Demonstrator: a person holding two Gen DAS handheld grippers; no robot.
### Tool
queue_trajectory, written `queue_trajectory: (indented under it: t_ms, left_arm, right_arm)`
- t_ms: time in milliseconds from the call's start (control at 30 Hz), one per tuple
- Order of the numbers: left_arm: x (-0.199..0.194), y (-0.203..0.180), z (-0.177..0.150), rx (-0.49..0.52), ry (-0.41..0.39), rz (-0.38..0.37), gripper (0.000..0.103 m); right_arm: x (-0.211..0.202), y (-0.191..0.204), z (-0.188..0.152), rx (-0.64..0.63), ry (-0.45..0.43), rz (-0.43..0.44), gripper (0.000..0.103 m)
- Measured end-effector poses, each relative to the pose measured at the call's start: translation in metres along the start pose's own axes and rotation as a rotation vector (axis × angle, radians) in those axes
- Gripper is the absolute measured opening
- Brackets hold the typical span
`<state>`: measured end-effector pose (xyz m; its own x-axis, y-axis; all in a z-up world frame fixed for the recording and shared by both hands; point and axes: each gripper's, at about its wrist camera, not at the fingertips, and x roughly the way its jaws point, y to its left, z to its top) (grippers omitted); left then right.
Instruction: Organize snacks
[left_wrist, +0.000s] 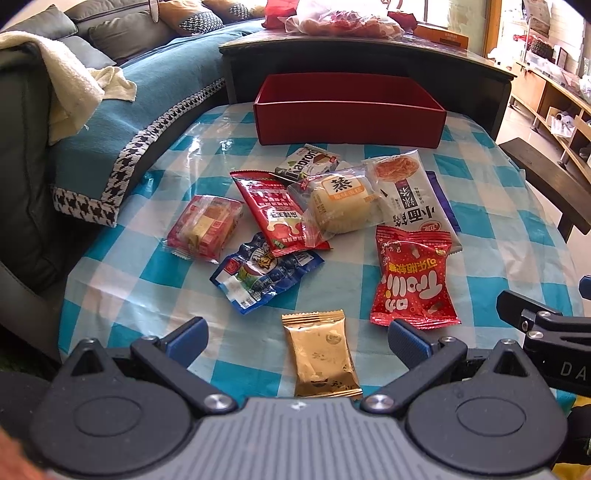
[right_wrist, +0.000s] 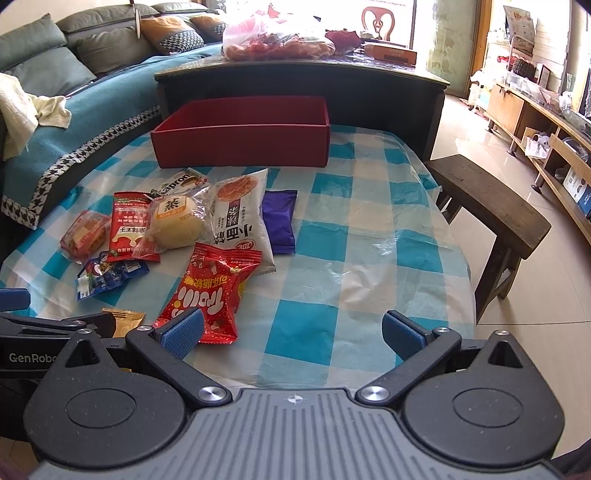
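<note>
My left hand-held gripper (left_wrist: 297, 341) is spread open over the checked surface (left_wrist: 155, 280), holding nothing. Gold packet (left_wrist: 320, 354) lies between its pads, long axis running up-frame, crimped end away from me. Red bag (left_wrist: 413, 277), printed "Trolli" upside down to me, sits just right, long axis also up-frame. Mid-frame pile: "Kapron" wafer (left_wrist: 306, 162), bun (left_wrist: 341, 206) marked "蒸", white noodle pack (left_wrist: 410, 192), purple packet (right_wrist: 279, 221) beside it. Red box (left_wrist: 347, 110) at upper centre, long side across frame; nothing visible inside. My right hand-held gripper (right_wrist: 293, 330) is open too, empty, left pad (right_wrist: 183, 330) overlapping the red bag.
</note>
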<state>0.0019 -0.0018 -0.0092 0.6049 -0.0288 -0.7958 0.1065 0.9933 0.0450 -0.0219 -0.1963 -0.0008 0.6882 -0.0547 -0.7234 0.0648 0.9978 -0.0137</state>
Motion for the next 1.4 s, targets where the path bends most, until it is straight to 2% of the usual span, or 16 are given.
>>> queue_trajectory:
  t_ms: [1400]
  left_arm:
    - [0.0012,-0.0007,-0.0013,0.001,0.002,0.0,0.103]
  right_arm:
    - [0.0037,0.0008,-0.0009,0.003,0.014,0.005,0.103]
